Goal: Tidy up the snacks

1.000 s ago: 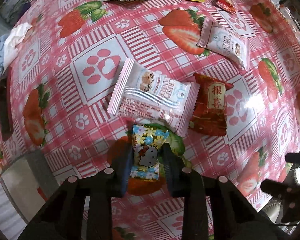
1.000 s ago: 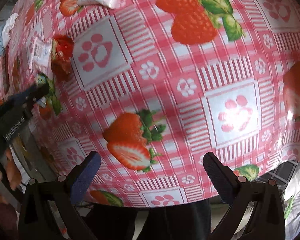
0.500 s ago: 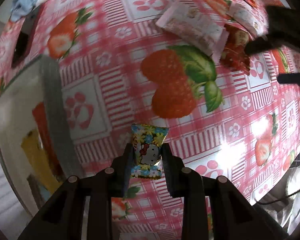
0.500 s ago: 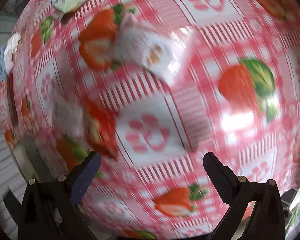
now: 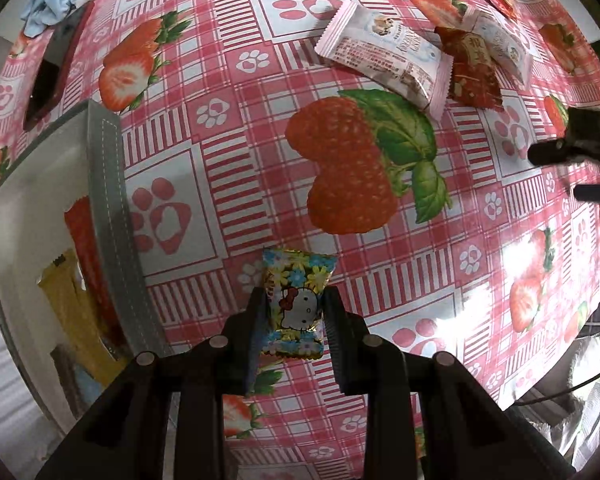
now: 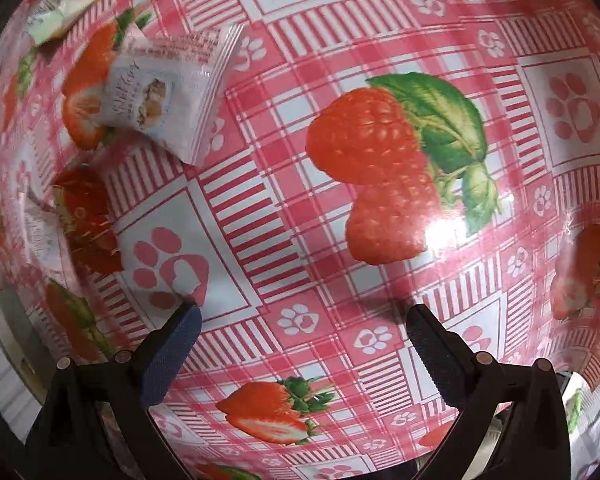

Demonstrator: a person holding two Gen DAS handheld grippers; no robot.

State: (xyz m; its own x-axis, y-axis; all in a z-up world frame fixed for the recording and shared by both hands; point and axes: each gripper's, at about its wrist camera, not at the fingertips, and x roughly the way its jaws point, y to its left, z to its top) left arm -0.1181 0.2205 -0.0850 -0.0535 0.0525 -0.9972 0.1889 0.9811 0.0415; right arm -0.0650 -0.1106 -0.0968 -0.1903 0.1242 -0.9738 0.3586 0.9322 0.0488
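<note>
Left gripper [image 5: 294,312] clamped on a floral cartoon-cat candy packet [image 5: 296,306], held above the strawberry-print tablecloth [image 5: 220,40] just beside the grey storage box [image 5: 108,184]. Right gripper [image 6: 304,328] spread wide with nothing between its fingers, pointed down at bare cloth; pink wafer packet [image 6: 168,100] and red snack packet [image 6: 86,220] lying off to its left

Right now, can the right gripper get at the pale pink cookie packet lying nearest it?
Probably yes. The right gripper is open and empty, and the pale pink cookie packet lies uncovered on the tablecloth, with nothing between them.
</note>
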